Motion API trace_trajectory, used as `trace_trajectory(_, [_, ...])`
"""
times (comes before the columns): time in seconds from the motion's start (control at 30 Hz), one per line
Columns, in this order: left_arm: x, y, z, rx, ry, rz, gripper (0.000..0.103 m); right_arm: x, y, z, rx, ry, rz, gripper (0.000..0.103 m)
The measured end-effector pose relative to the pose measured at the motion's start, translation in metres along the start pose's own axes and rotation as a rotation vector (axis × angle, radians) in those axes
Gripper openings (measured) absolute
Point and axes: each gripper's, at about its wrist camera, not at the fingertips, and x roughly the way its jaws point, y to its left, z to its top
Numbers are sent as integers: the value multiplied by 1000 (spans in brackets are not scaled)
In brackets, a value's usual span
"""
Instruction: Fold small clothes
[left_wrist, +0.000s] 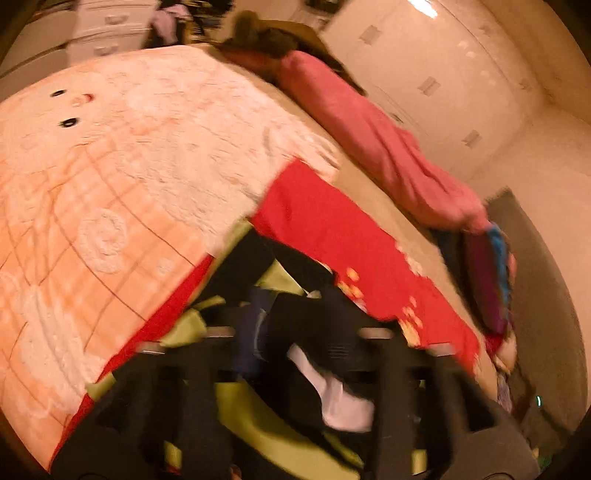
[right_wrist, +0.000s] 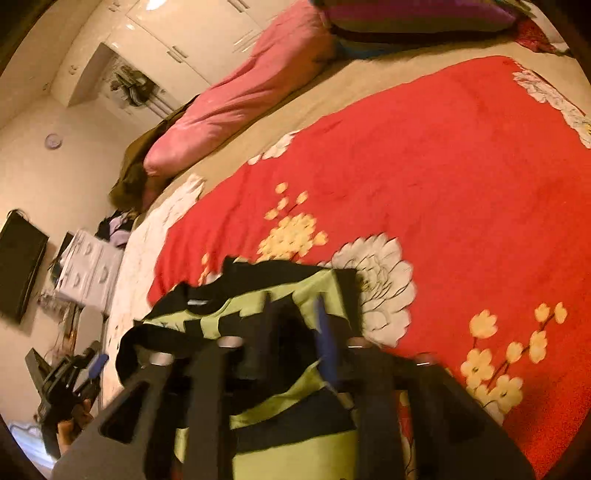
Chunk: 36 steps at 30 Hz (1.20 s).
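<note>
Left wrist view, blurred: a bed (left_wrist: 373, 192) is seen, spread with a peach plush blanket (left_wrist: 122, 177) bearing a cartoon face, and beside it a red floral blanket (left_wrist: 332, 225). A pink rolled quilt (left_wrist: 373, 136) lies along the far edge, with a striped pillow (left_wrist: 487, 273) at its end. White wardrobe doors (left_wrist: 443, 74) and a white drawer unit (left_wrist: 107, 26) are noted behind.

Right wrist view: the red floral blanket (right_wrist: 424, 155) fills most of the frame; the pink quilt (right_wrist: 236, 96) and striped pillow (right_wrist: 413, 14) lie beyond it. A dark screen (right_wrist: 18, 266) hangs on the wall at far left; the drawer unit (right_wrist: 88, 273) stands near it.

A small garment (right_wrist: 258, 306), lime green with black bands and a black collar, is spread on the red blanket directly ahead of the right gripper (right_wrist: 288, 332). Its cloth is seen bunched between the jaws, but whether it is pinched cannot be told through the blur. The left gripper (left_wrist: 295, 321) is likewise buried in the garment (left_wrist: 258, 417), a white tag showing; its jaws stand partly apart, grip not discernible. The left gripper (right_wrist: 74, 380) is also glimpsed at the right view's left edge.
</note>
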Motion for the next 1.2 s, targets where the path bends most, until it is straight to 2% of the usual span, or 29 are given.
trace_trajectory(0.1, [-5, 13, -5, -82, -62, -13, 44, -8, 2, -4, -74, -15, 28, 39])
trace_trajectory(0.13, [-9, 16, -9, -72, -97, 6, 44, -11, 4, -8, -128, -15, 20, 52])
trace_trajectory(0.17, [-11, 19, -12, -44, -126, 20, 46, -13, 5, -11, -168, -13, 13, 63])
trace_trajectory(0.2, [-12, 21, -15, -4, -150, 35, 48, -15, 5, -15, -196, -13, 7, 68])
trace_trajectory(0.27, [-13, 28, -18, 98, -169, 75, 52, -17, 8, -26, -299, -7, -23, 70])
trace_trajectory(0.3, [-14, 31, -18, 142, -167, 96, 55, -16, 10, -31, -339, -4, -44, 70])
trace_trajectory(0.37, [-13, 37, -10, 228, -144, 111, 58, -12, 15, -41, -425, 10, -85, 78])
trace_trajectory(0.43, [-16, 37, -5, 308, -162, 119, 61, -7, 22, -48, -485, 18, -108, 80])
trace_trajectory(0.63, [0, 16, -13, 526, -115, 114, 69, 13, 31, -51, -517, 25, -120, 83])
trace_trajectory(0.77, [21, 3, -22, 613, -46, 117, 71, 28, 35, -52, -526, 46, -144, 83])
trace_trajectory(0.8, [28, 2, -25, 628, -28, 118, 71, 32, 35, -53, -529, 54, -160, 81])
trace_trajectory(0.87, [37, 3, -29, 629, 3, 91, 73, 39, 32, -52, -525, 71, -184, 51])
trace_trajectory(0.9, [40, 5, -31, 618, 17, 63, 74, 41, 29, -52, -505, 82, -182, 25])
trace_trajectory(0.93, [43, 8, -31, 600, 31, 35, 74, 40, 25, -49, -472, 75, -176, 15])
trace_trajectory(1.07, [43, 9, -29, 580, 17, 16, 74, 23, 10, -34, -316, -3, -73, 13])
trace_trajectory(1.2, [38, 8, -22, 532, -21, -52, 74, 33, -3, -29, -212, 23, -87, 11])
